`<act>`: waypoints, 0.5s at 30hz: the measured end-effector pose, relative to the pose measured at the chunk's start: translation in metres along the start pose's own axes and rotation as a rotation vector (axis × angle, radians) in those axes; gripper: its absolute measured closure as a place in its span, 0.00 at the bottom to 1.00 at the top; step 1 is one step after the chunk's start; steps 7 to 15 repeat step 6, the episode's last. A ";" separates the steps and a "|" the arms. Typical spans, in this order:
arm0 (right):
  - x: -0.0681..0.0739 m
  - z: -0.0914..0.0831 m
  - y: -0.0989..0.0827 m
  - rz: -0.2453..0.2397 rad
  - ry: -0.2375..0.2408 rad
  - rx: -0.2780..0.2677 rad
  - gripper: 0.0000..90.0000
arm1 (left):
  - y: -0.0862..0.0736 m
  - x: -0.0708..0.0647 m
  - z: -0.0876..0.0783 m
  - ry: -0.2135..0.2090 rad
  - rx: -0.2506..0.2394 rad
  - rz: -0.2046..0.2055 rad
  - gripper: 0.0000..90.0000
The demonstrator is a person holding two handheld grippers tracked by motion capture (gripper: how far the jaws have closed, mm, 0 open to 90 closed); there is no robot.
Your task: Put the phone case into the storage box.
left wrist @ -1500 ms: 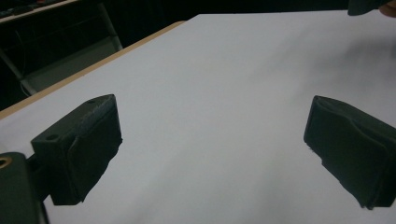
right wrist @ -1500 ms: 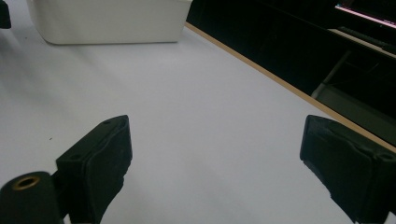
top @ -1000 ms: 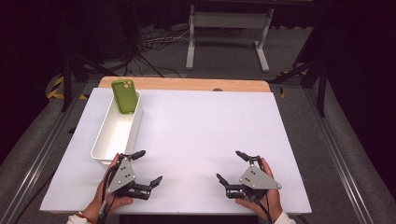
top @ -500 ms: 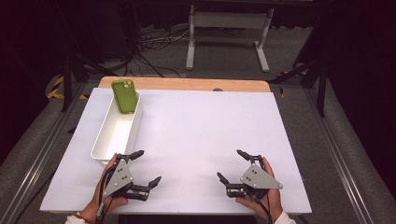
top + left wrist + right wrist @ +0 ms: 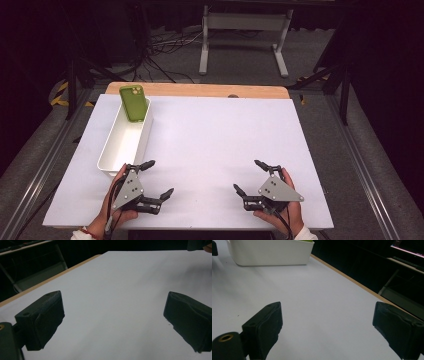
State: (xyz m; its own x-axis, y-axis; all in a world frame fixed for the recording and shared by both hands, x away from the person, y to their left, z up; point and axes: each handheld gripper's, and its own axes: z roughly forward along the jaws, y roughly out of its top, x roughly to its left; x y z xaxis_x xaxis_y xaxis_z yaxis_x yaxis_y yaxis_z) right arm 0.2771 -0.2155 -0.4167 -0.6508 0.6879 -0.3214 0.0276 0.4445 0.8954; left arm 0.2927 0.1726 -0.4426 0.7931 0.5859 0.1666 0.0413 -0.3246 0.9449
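We hold both grippers low at the near edge of the white table [image 5: 215, 145], one in each hand, and neither grips anything. Our left gripper [image 5: 159, 179] sits at the near left with its jaws spread wide and pointing toward the middle of the table; in the left gripper view the two black jaws stand far apart with bare white surface between them [image 5: 113, 322]. Our right gripper [image 5: 249, 176] sits at the near right, well apart from the left one, its jaws likewise spread wide and pointing inward; the right gripper view shows bare table between them [image 5: 327, 327]. A long white tray [image 5: 107, 159] lies along the left side of the table, its near end just beside our left gripper; in the right gripper view we see it far off at the top left [image 5: 272, 255]. A green phone [image 5: 134, 103] leans tilted at the tray's far end, its top resting over the far rim, camera end up. Both grippers are well apart from the phone.
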 end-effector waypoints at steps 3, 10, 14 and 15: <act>0.000 0.000 0.000 -0.001 0.002 0.000 0.11 | 0.000 0.001 0.001 0.013 0.013 0.019 0.05; 0.000 -0.002 0.000 0.004 0.001 -0.002 0.11 | 0.000 0.000 0.002 0.005 0.004 -0.008 0.05; 0.000 -0.002 0.000 0.004 0.001 -0.002 0.11 | 0.000 0.000 0.002 0.005 0.004 -0.008 0.05; 0.000 -0.002 0.000 0.004 0.001 -0.002 0.11 | 0.000 0.000 0.002 0.005 0.004 -0.008 0.05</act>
